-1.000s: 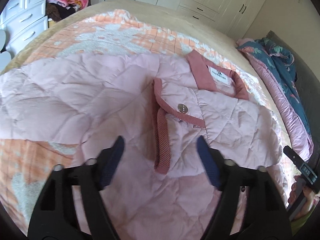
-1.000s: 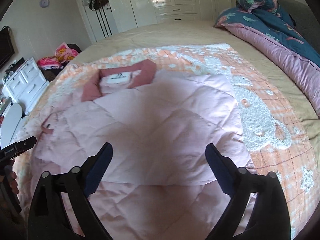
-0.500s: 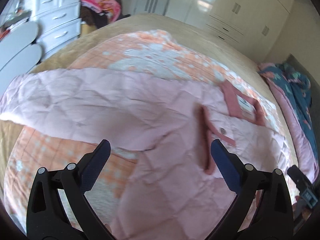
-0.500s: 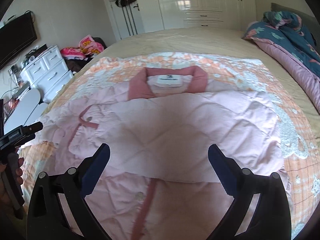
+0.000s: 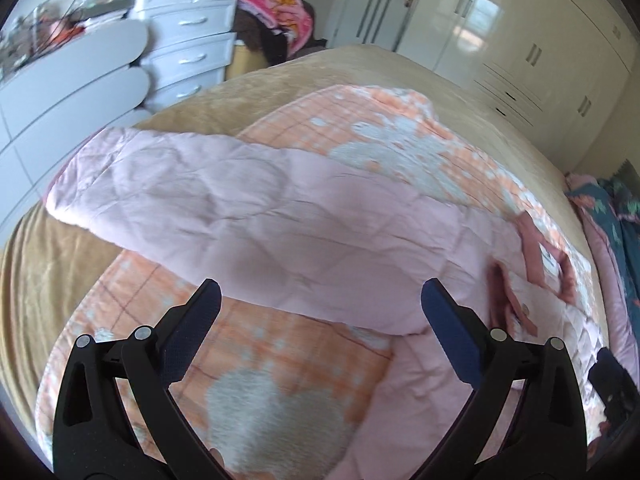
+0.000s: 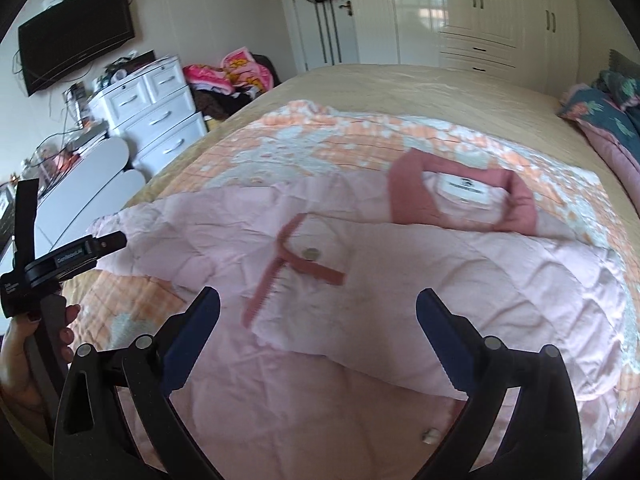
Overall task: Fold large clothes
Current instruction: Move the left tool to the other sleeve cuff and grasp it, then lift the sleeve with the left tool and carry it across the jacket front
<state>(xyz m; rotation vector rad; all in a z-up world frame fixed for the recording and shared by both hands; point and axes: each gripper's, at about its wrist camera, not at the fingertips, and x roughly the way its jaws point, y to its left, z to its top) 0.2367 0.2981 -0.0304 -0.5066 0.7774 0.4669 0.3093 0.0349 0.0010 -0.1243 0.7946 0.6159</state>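
Bedroom, bed [image 6: 420, 84] with orange blanket [image 5: 280, 344]; pink quilted jacket [image 6: 360, 280] spread flat on it.
Right side folded in; left sleeve [image 5: 200, 200] outstretched, likely next. Left hand-held gripper [image 5: 320, 322] and right hand-held gripper [image 6: 318, 322] hover, jaws wide apart, empty. White drawers [image 6: 156, 120] shut, contents unseen.

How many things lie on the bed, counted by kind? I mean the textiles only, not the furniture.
Pink quilted jacket: 1
Orange checked blanket under it: 1
Beige bedspread: 1
Dark floral duvet at the head end: 1
Total: 4
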